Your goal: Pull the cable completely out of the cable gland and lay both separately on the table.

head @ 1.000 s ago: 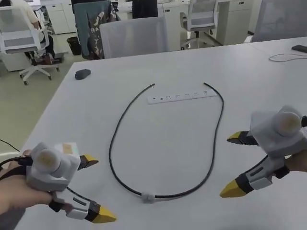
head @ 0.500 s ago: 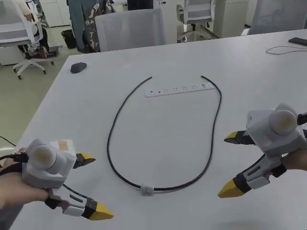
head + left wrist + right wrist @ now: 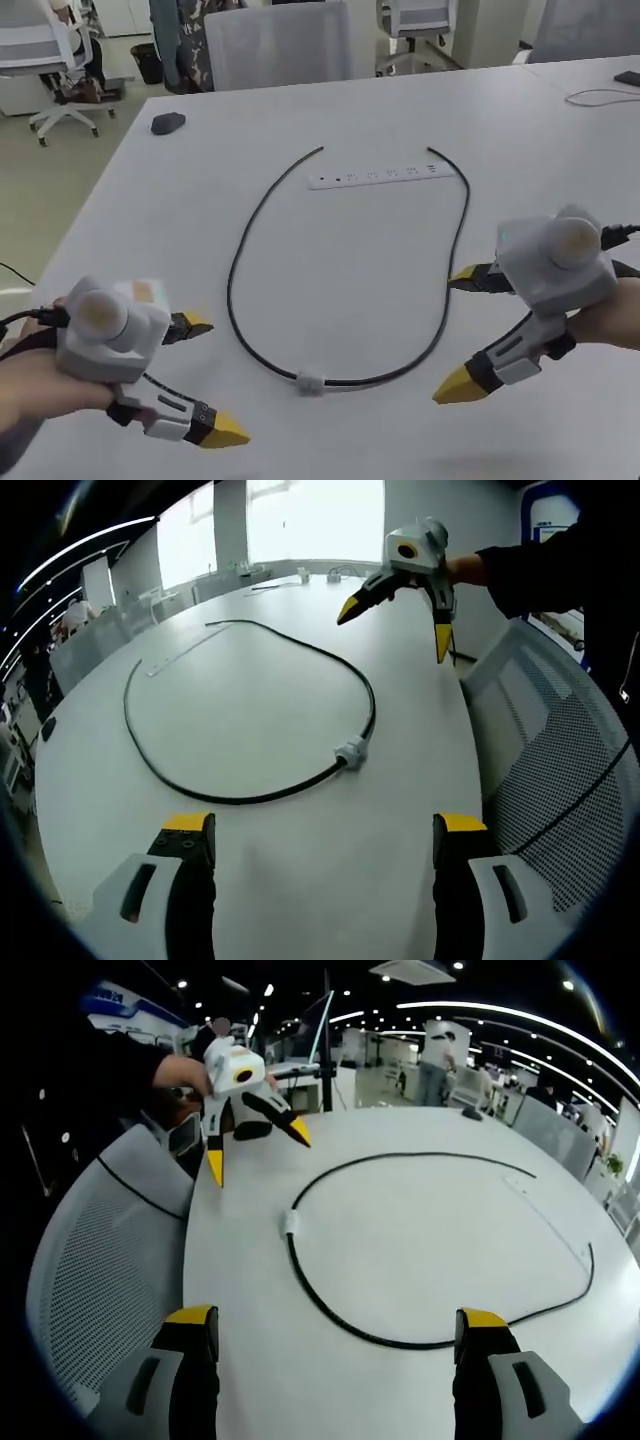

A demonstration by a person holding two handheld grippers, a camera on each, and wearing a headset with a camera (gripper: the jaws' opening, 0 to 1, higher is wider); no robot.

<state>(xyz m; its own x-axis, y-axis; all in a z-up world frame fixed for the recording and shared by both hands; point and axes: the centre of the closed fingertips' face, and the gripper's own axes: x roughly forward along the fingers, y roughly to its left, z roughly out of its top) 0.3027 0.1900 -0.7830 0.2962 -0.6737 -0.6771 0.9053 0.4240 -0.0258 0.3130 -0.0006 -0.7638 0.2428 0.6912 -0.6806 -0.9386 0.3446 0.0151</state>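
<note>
The cable (image 3: 232, 295) lay in a wide loop mid-frame on the white table (image 3: 350, 270), the cable gland (image 3: 310, 382) on it at the loop's bottom, while my left gripper (image 3: 222, 380), lower left, and right gripper (image 3: 448, 337), right, hovered above the table, jaws spread wide and empty.

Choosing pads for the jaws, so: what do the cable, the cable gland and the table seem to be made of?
The cable has a black matte jacket, probably rubber or PVC; it lies in a smooth loop without kinks. The cable gland is pale grey-white, likely moulded plastic, though too small to be sure. The table has a white, smooth, low-sheen top, probably laminate.
</note>
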